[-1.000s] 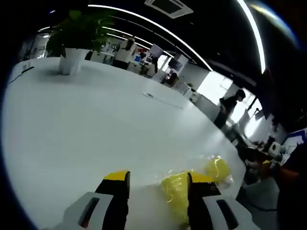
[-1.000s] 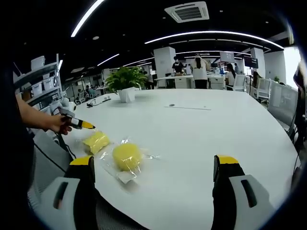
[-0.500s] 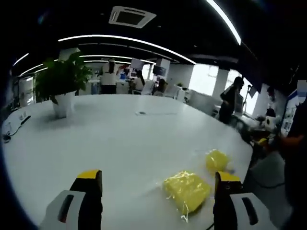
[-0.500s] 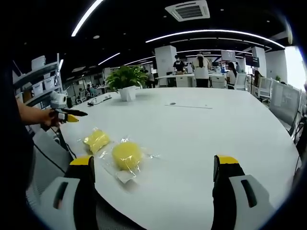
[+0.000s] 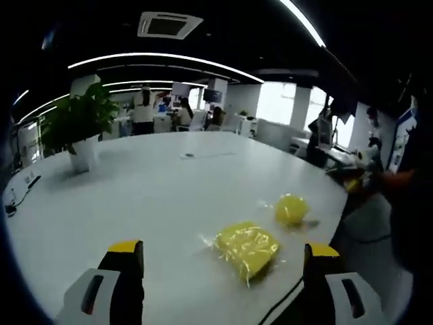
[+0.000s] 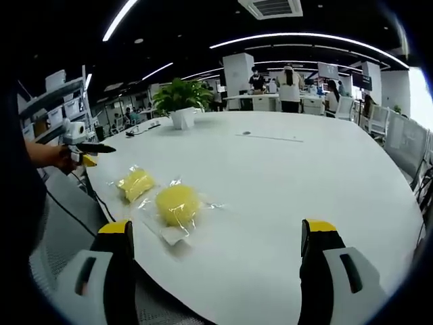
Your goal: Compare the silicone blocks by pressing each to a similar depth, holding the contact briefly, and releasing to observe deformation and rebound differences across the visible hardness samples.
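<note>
Place: an open-plan office.
Landmark: a large white table (image 6: 284, 176) in the foreground.
On the table, far end: a potted plant (image 6: 181, 101) in a white pot.
Beyond the table: desks with monitors (image 6: 328, 70) and people (image 6: 290, 84) standing.
Overhead: long strip lights (image 5: 155, 57) and a ceiling air vent (image 5: 169, 24).
Beside the table: shelving (image 6: 61, 108).

A broad white round-edged tabletop (image 6: 325, 176) filled an open office. A green potted plant in a white pot (image 5: 80, 128) stood at its far side. Curved white ceiling light strips (image 6: 304, 37) and a square ceiling vent (image 5: 169, 24) hung above; bright windows (image 5: 281, 103) glowed behind.
</note>
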Demonstrator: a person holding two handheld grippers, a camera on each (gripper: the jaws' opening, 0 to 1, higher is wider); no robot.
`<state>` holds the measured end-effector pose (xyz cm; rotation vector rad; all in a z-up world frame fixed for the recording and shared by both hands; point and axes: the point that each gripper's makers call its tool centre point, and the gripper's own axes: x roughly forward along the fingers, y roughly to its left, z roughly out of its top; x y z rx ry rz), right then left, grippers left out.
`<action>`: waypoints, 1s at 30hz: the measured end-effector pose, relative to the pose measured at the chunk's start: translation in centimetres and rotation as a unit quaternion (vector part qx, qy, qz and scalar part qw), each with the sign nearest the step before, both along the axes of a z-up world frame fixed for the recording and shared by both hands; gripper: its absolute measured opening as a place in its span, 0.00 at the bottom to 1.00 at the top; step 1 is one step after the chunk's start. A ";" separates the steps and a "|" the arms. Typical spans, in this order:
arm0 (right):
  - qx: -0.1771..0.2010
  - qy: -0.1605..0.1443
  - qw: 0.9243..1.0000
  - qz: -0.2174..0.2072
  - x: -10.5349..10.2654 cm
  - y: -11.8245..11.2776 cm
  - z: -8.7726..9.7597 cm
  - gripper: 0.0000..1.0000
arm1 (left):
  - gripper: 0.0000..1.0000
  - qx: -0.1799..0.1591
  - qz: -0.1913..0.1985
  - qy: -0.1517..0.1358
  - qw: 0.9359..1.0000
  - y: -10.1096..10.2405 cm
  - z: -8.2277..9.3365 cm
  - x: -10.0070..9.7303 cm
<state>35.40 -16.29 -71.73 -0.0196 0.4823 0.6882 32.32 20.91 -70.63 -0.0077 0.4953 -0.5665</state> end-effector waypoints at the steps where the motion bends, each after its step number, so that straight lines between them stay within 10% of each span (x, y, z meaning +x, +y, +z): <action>1: 0.001 0.000 1.000 -0.001 0.0 0.0 0.0 0.96 | 1.00 0.001 0.000 0.000 1.000 0.0 0.0 0.0; 12: 0.000 0.007 1.000 0.001 -0.2 0.4 -0.3 0.96 | 1.00 -0.018 0.004 0.007 1.000 -0.7 1.1 0.8; 30: 0.005 0.012 1.000 -0.008 -0.5 0.2 -0.3 0.96 | 1.00 -0.118 -0.012 0.065 0.991 -7.4 2.6 5.1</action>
